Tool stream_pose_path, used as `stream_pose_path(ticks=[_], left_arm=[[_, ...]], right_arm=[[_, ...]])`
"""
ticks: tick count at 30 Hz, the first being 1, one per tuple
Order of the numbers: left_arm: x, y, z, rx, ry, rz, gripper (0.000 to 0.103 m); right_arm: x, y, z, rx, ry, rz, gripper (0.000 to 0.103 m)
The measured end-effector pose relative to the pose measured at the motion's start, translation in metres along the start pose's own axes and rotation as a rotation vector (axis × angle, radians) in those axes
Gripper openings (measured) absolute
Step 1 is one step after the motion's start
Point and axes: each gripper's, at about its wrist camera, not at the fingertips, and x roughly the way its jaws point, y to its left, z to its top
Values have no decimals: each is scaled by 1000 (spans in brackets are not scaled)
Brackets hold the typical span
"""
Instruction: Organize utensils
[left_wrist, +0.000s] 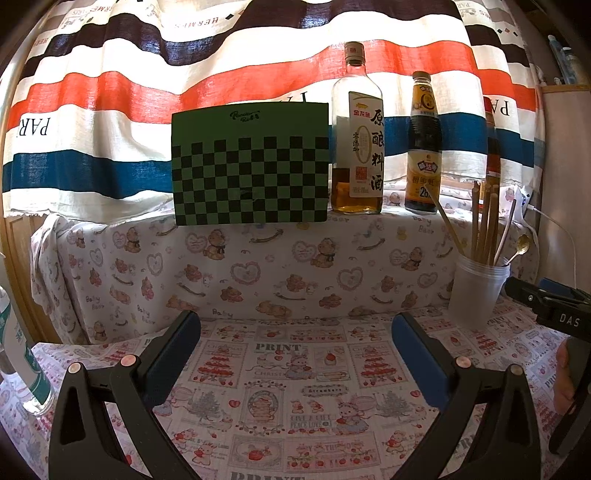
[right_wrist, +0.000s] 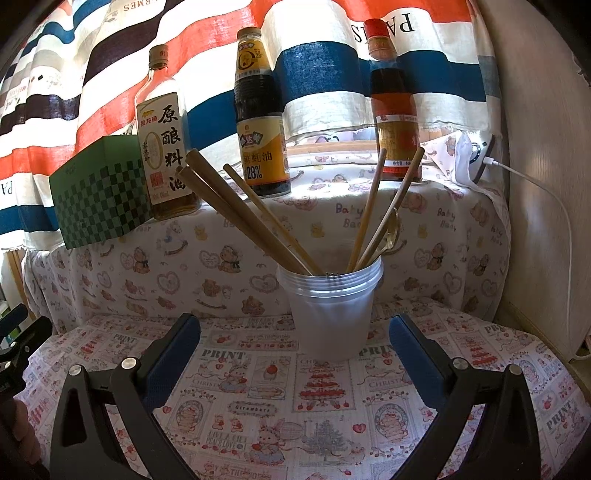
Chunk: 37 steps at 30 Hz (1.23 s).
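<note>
- Striped cloth (left_wrist: 110, 92) in red, white, blue and black hangs across the back of both views, above a ledge draped in a bear-print fabric (left_wrist: 258, 258).
- Lower down, the table (left_wrist: 295, 387) wears a printed cloth with "PRINT" panels and small cartoon figures.
- On the ledge, centre of the left view, a green checkered board (left_wrist: 251, 166) stands upright; just to its right stand a clear bottle of amber liquid (left_wrist: 357, 147), a dark sauce bottle (left_wrist: 423, 147) and a red-capped bottle (right_wrist: 393, 110).
- A translucent plastic cup (right_wrist: 332, 310) stands on the table at the centre of the right view, just beyond the tool's tips; it holds several wooden chopsticks (right_wrist: 243, 218) fanned left and right, plus a gold-coloured spoon (right_wrist: 391, 232) leaning to the right.
- In the left view the same cup sits at the right edge of the frame, well apart from the left tool.
- Left tool (left_wrist: 295, 332): fingers spread wide, nothing between them.
- Right tool (right_wrist: 293, 332): fingers likewise spread, empty, low over the table.
- A white cable (right_wrist: 554, 221) runs down the right side of the right view.
</note>
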Motion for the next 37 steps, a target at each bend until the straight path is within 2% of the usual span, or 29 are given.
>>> stream_pose_path(ticks=[37], left_arm=[[-2,-1,0,9,-3,-1,103]], right_arm=[[2,2,-2,-18,5,-14,103]])
